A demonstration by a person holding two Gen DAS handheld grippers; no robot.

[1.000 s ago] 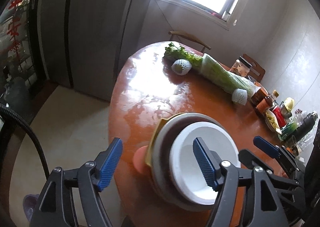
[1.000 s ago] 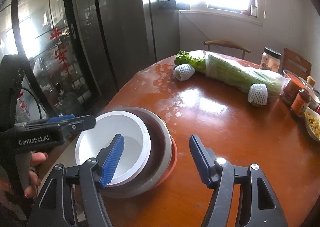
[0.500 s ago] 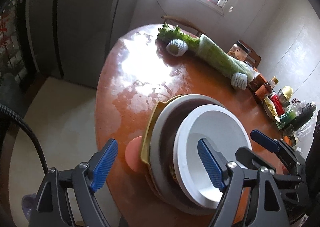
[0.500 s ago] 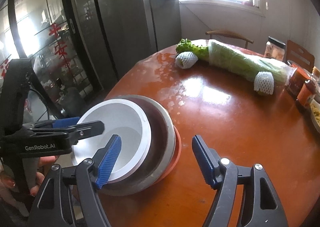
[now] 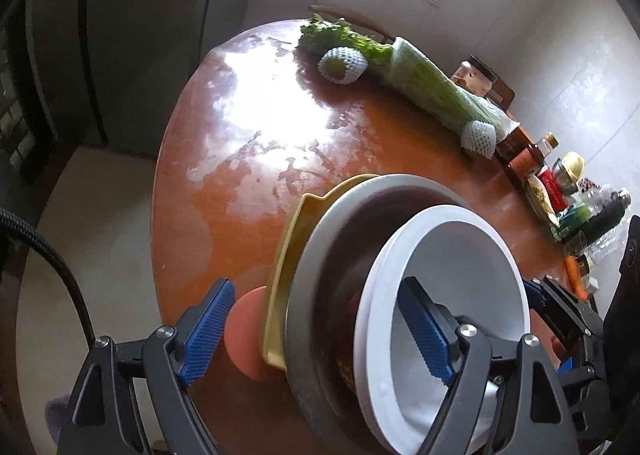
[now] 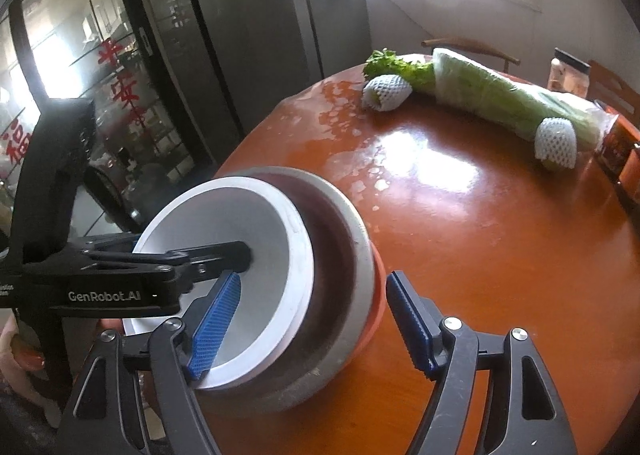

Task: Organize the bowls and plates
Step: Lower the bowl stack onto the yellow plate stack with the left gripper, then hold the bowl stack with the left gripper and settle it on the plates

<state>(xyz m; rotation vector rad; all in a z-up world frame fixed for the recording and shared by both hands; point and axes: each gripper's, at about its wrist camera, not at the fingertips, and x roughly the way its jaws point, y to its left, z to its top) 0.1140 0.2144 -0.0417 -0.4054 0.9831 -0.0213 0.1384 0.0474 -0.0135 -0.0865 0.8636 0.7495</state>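
Observation:
A stack of dishes stands at the near edge of the round orange table (image 5: 224, 191). A white bowl (image 5: 460, 251) (image 6: 224, 219) sits in a grey bowl (image 5: 316, 279) (image 6: 356, 243), which rests on a yellow handled dish (image 5: 286, 255) and a pink plate (image 5: 244, 335) (image 6: 378, 287). My left gripper (image 5: 316, 331) straddles the stack's left rims, one finger inside the white bowl; its jaws are opening and its pads touch nothing. My right gripper (image 6: 314, 327) straddles the right rims the same way, also opening. One of the left gripper's fingers (image 6: 216, 255) shows inside the white bowl.
Across the table lie a wrapped bunch of greens (image 6: 500, 95) and two foam-netted fruits (image 6: 386, 93) (image 6: 556, 143). Jars and bottles (image 5: 560, 183) crowd the right edge. A chair (image 6: 472, 47) and a dark fridge (image 6: 240, 35) stand beyond. A hand (image 6: 24, 355) holds the left gripper.
Both grippers have come down closer to the stack and their jaws have widened. The left one tipped further downward. The dishes have stayed where they were.

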